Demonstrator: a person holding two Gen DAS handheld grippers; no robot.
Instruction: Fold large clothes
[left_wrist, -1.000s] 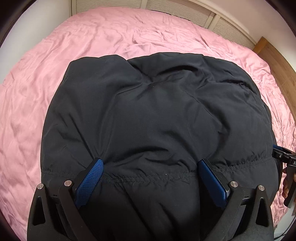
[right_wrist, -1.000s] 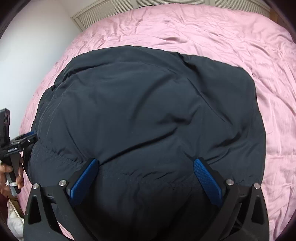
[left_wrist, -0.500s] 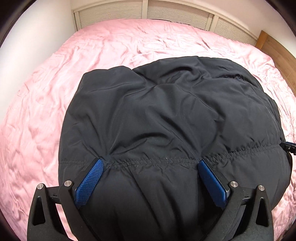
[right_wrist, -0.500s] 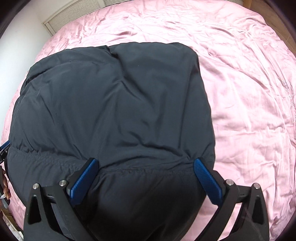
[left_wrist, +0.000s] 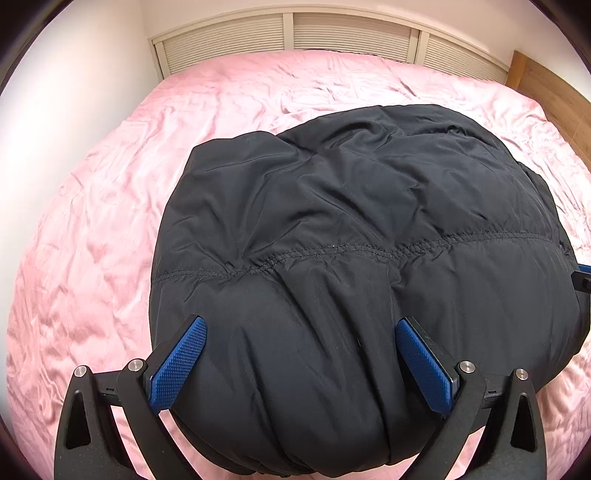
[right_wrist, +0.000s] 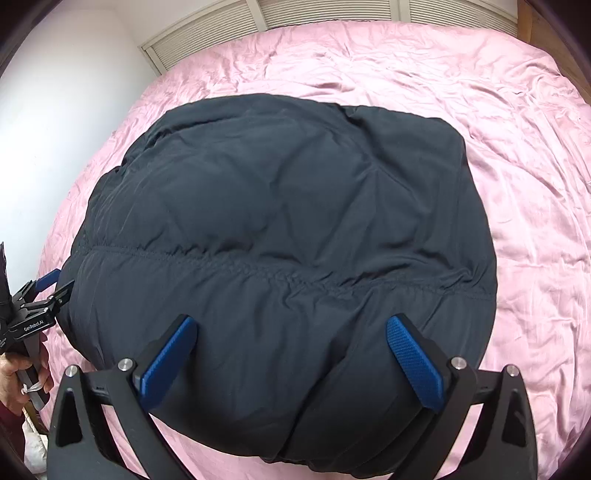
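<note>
A black padded jacket (left_wrist: 351, 221) lies folded in a thick bundle on the pink bed sheet (left_wrist: 92, 221). A stitched seam crosses it from side to side. My left gripper (left_wrist: 299, 328) is open over the jacket's near edge, its blue pads spread wide with the fabric bulging between them. In the right wrist view the same jacket (right_wrist: 288, 192) fills the middle, and my right gripper (right_wrist: 291, 325) stands open over its near edge in the same way. The left gripper (right_wrist: 37, 299) also shows at the jacket's left side, held by a hand (right_wrist: 14, 380).
The wrinkled pink sheet (right_wrist: 535, 184) spreads wide around the jacket on all sides. A white louvred panel (left_wrist: 332, 33) runs along the far edge of the bed. A wooden board (left_wrist: 546, 85) borders the right side, and a white wall (left_wrist: 55, 110) the left.
Both grippers have drawn back from the jacket. The stitched seam now lies well beyond the fingertips, and more of the bed and the far wall shows. The jaws stay open.
</note>
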